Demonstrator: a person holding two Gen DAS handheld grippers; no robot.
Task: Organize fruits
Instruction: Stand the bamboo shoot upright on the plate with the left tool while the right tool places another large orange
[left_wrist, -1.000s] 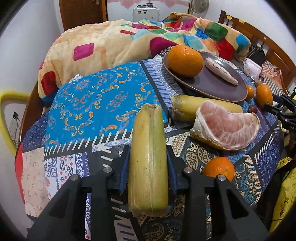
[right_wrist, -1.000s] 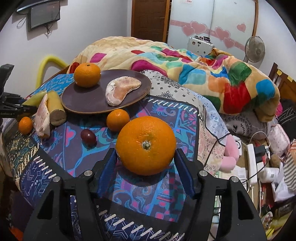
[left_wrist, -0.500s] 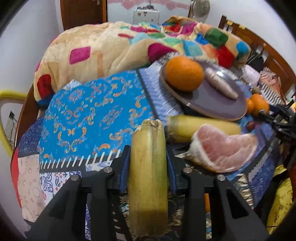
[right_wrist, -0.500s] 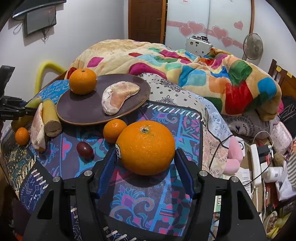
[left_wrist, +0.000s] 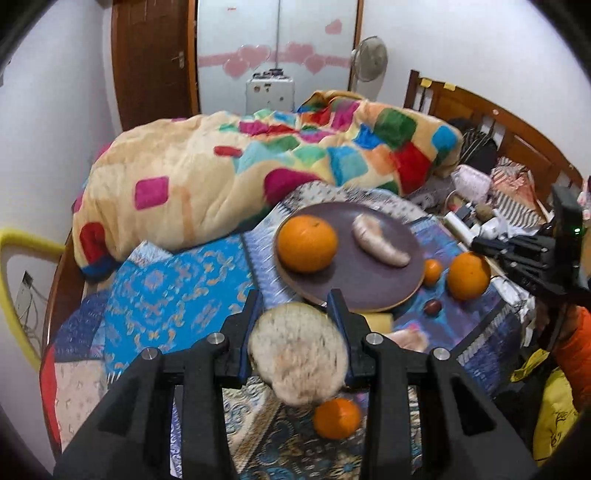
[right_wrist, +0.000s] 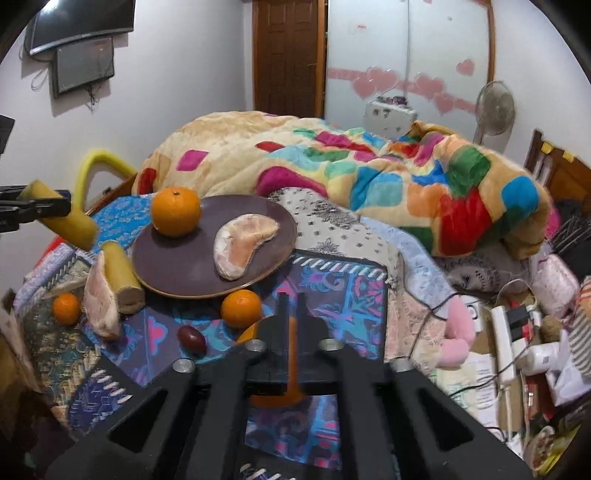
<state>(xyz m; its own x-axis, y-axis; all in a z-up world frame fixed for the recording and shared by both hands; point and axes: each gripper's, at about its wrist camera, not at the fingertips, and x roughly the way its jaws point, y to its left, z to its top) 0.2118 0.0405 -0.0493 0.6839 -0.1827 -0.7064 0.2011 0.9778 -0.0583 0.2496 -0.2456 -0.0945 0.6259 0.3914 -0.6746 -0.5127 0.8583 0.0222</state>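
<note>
The bed (left_wrist: 177, 295) carries a patterned bedspread with a multicoloured blanket (left_wrist: 221, 177) heaped behind it and a brown plate (left_wrist: 369, 291) on the near part. The left claw (left_wrist: 295, 299) is partly open and clamped on a yellow banana-like piece (left_wrist: 297, 354), both pads pressing its sides. The left view shows only the cut end of the piece. The right view shows its full length raised clear of the bedspread, to the left of the plate. The right claw (right_wrist: 291, 299) is closing and its jaws stand together with nothing between them. A large orange (left_wrist: 468, 275) lies on the bedspread just ahead of its tips, off the plate. On the plate rest a second large orange (left_wrist: 307, 243) and a peeled pomelo segment (left_wrist: 380, 240), apart from each other. Only the right view shows clearly a second yellow piece (right_wrist: 120, 277) against the plate rim, touching a larger pomelo wedge (right_wrist: 100, 306). A small orange (right_wrist: 241, 308) sits at the near rim, with a dark red fruit (right_wrist: 191, 339) near it.
</note>
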